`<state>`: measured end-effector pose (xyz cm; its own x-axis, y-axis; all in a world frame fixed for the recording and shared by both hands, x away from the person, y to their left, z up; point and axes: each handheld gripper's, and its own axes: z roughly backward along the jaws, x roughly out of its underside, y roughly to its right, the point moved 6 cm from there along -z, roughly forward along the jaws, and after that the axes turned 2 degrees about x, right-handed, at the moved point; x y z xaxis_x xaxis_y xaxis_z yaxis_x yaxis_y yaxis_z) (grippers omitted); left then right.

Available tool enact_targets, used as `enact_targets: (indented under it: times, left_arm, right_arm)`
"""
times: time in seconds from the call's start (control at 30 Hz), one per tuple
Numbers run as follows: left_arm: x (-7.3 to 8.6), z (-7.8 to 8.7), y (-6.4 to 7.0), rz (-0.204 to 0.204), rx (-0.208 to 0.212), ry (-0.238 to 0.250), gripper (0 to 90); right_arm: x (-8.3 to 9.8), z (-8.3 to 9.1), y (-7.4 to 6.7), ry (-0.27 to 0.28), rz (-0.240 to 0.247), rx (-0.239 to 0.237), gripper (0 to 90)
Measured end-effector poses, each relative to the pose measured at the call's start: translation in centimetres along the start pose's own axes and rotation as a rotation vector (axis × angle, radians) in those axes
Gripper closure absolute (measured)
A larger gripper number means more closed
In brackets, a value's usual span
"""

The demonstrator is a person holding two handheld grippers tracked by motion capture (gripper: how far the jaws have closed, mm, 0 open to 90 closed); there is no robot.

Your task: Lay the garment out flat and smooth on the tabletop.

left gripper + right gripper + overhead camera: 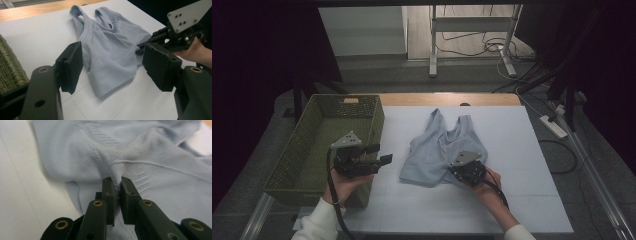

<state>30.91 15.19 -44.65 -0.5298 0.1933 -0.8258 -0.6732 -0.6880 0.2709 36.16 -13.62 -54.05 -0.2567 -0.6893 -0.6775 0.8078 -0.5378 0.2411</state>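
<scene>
Tank top (439, 150), pale blue, lies crumpled near the middle of the white table cover (512, 200) in the high view, straps toward the far edge, with the woven basket (297, 165) just beside the cover on the left. The right gripper (462, 172) sits at the garment's near right edge, while the left gripper (379, 154) hovers over the basket's right wall, apart from the cloth. In the left gripper view, its 2 jaws stand wide with nothing between them, and the tank top (110, 52) lies ahead on the cover. In the right gripper view, the right gripper (117, 182) is clenched on a small fold of the tank top (150, 152), fabric bunched between the pads. To do this well, I judge the pinch should stay firm before lifting, and the left gripper should take the opposite hem edge so the cloth spreads rather than drags.
</scene>
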Motion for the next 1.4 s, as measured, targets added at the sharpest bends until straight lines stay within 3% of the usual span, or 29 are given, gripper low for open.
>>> enact_targets:
  times: [0.07,0.13,0.27,0.47,0.53,0.67,0.7,0.83,1.1,1.17,1.4]
  left_arm:
    - [0.0,0.0,0.0,0.002,0.000,-0.001,33.4]
    - [0.0,0.0,-0.1,0.004,-0.002,0.000,33.4]
    - [0.0,0.0,-0.1,0.001,-0.001,0.002,33.3]
    - [0.0,0.2,-0.1,0.004,0.004,0.007,33.3]
    - [0.0,0.2,-0.1,0.005,0.003,0.007,33.3]
    - [0.0,0.2,0.0,0.004,0.003,0.006,33.2]
    - [0.0,0.2,0.0,0.003,0.003,0.006,32.8]
    - [0.0,0.3,0.0,0.003,0.003,0.007,32.6]
    - [-0.1,0.4,0.0,0.004,0.003,0.013,32.2]
    - [-0.1,0.4,-0.1,0.004,0.004,0.013,32.0]
    - [-0.1,0.4,-0.1,0.005,0.004,0.011,31.8]
  right_arm:
    - [-0.2,0.4,0.5,0.016,-0.008,0.011,82.2]
    - [-0.4,0.9,1.4,0.024,-0.006,0.051,82.4]
    - [-0.2,0.7,2.3,0.008,0.004,0.088,82.4]
    - [0.4,0.1,4.6,0.017,-0.043,0.138,82.4]
    - [0.7,-0.1,5.0,0.011,-0.048,0.135,82.4]
    - [1.3,-1.0,4.6,-0.022,-0.056,0.060,82.1]
    - [1.5,-1.5,3.9,-0.048,-0.033,0.038,81.9]
    - [1.6,-2.0,3.3,-0.072,-0.011,0.032,81.7]
    - [1.7,-1.8,3.4,-0.060,-0.039,0.022,79.0]
    - [1.6,-1.7,3.3,-0.057,-0.047,0.028,70.0]
    - [1.3,-0.9,3.6,-0.028,-0.108,0.031,53.2]
